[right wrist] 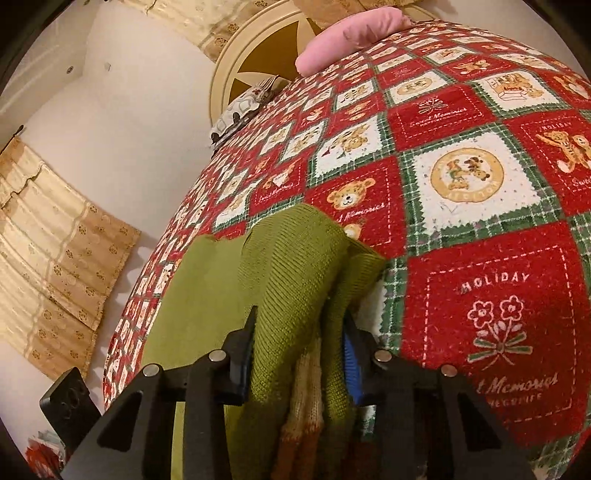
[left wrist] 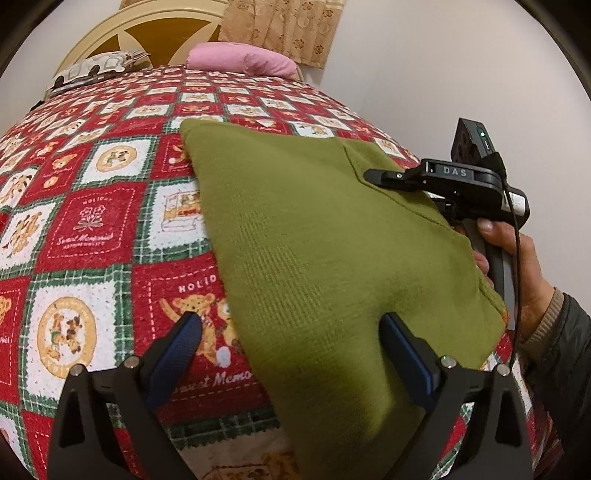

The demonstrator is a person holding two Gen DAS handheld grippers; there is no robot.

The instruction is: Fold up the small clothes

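Note:
A green knitted garment (left wrist: pixel 314 240) lies folded on the red patchwork bedspread (left wrist: pixel 96 229). My left gripper (left wrist: pixel 291 325) is open, its blue pads (left wrist: pixel 184 343) spread wide; the right pad rests on the garment's near part, the left one over the bedspread. My right gripper (left wrist: pixel 384 177) shows in the left wrist view at the garment's right edge. In the right wrist view it (right wrist: pixel 299 343) is shut on a bunched fold of the green garment (right wrist: pixel 291 266), with striped cream and brown knit hanging below.
A pink pillow (left wrist: pixel 240 59) and a patterned pillow (left wrist: pixel 96 68) lie at the head of the bed by the cream headboard (left wrist: pixel 147 26). White walls with beige curtains (right wrist: pixel 55 240) surround the bed. A dark device (right wrist: pixel 66 402) sits at lower left.

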